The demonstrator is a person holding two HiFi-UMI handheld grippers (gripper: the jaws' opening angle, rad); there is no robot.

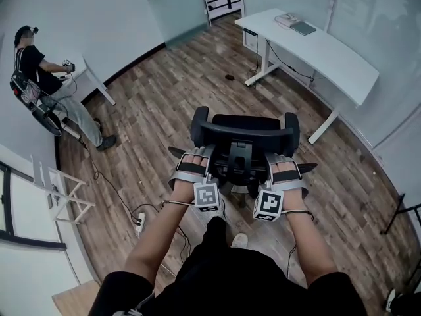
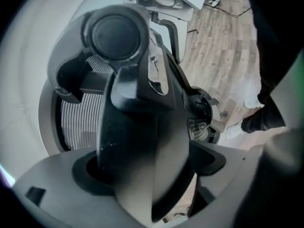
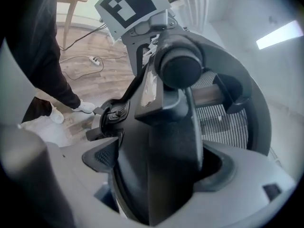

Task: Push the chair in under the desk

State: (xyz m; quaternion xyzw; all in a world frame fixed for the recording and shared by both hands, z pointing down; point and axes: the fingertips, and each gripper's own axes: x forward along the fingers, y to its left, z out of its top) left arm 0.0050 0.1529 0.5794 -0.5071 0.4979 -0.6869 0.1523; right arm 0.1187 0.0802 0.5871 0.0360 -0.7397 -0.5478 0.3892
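Observation:
A black office chair (image 1: 243, 130) stands on the wood floor right in front of me, its back toward me. The white desk (image 1: 329, 51) lies beyond it at the upper right, some way off. My left gripper (image 1: 195, 165) sits on the left side of the chair's back, my right gripper (image 1: 284, 168) on the right side. In the left gripper view the black back frame (image 2: 133, 127) fills the gap of the left gripper (image 2: 147, 175). The right gripper (image 3: 161, 175) likewise has the back frame (image 3: 166, 141) wedged between its jaws.
A seated person (image 1: 46, 78) is at a small white table (image 1: 89, 78) at the far left. A power strip (image 1: 139, 222) with cables lies on the floor to my left. A white rack (image 1: 62, 189) stands by the left wall. Flat items (image 1: 296, 24) rest on the desk.

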